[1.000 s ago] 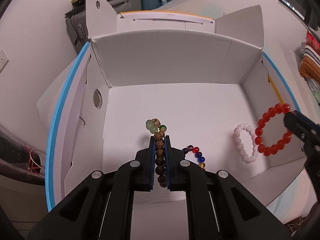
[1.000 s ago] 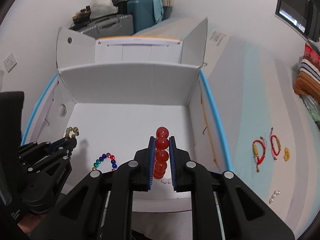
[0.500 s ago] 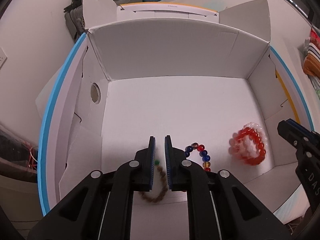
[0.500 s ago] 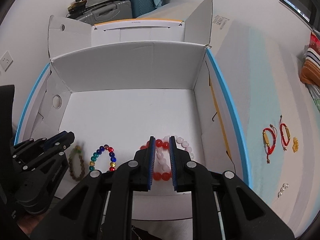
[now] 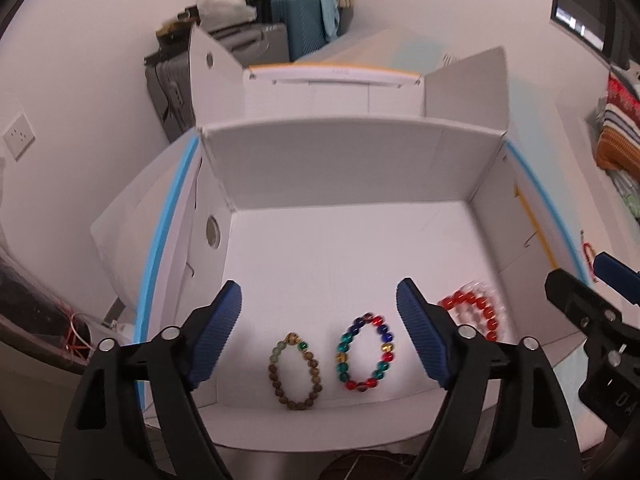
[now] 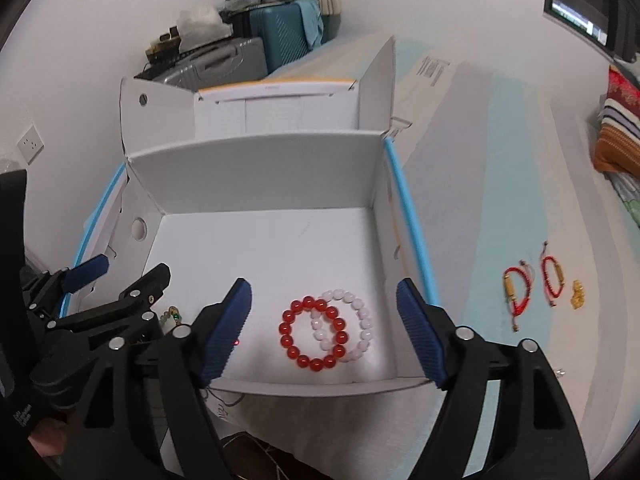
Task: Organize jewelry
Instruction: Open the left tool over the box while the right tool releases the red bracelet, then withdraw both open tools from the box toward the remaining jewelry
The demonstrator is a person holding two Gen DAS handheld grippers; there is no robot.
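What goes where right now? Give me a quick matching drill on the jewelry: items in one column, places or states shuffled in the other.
1. brown wooden bead bracelet
2. red glossy bead bracelet
3. two red cord bracelets
4. left gripper

A. on the surface outside the white cardboard box
B. open, holding nothing
C. overlapping the white bead bracelet
D. beside the multicoloured glass bead bracelet

Pairs: 1-D, 2-C, 3-A, 4-B

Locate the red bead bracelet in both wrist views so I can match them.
Left wrist: red bead bracelet at right, on the box floor by the right wall, partly behind the left gripper's right finger, overlapping the white bead bracelet.
Right wrist: red bead bracelet at centre, between the open fingers of the right gripper.
Shared landmark: round hole in the box's left wall.
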